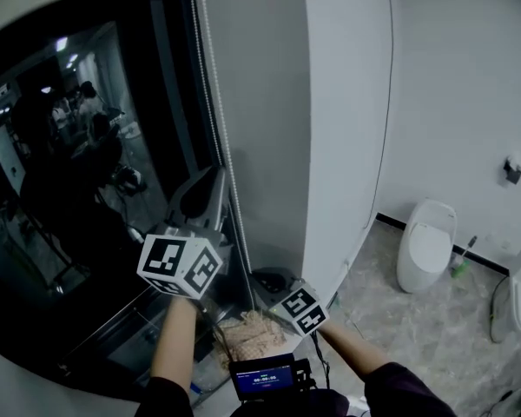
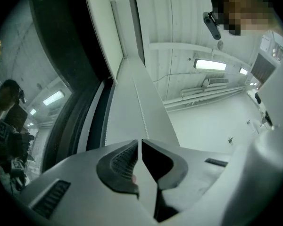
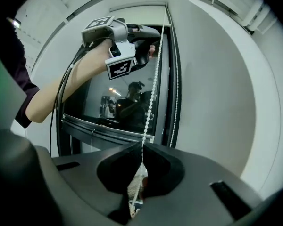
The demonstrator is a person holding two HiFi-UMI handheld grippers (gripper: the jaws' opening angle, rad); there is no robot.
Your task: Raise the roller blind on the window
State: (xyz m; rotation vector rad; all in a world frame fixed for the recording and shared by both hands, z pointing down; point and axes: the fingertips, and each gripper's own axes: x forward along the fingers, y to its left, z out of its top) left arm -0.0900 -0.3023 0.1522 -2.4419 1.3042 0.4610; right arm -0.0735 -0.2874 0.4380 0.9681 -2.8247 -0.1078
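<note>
- Roller blind cloth shows nowhere over the dark window [image 1: 78, 198]; its bead chain [image 3: 152, 86] hangs down the window's right edge, so I may overrun the top stop unawares.
- My left tongs [image 2: 140, 147] are clenched on that chain high up, my right tongs [image 3: 142, 149] on the same strand lower; if the left hauls before the right lets go, slack loops between them.
- A pull angled off the wall could slip the beads or derail them overhead.

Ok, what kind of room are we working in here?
Most likely a bathroom: a white toilet stands on a marble-look tiled floor against the plain white wall, near the window with its bead chain.
</note>
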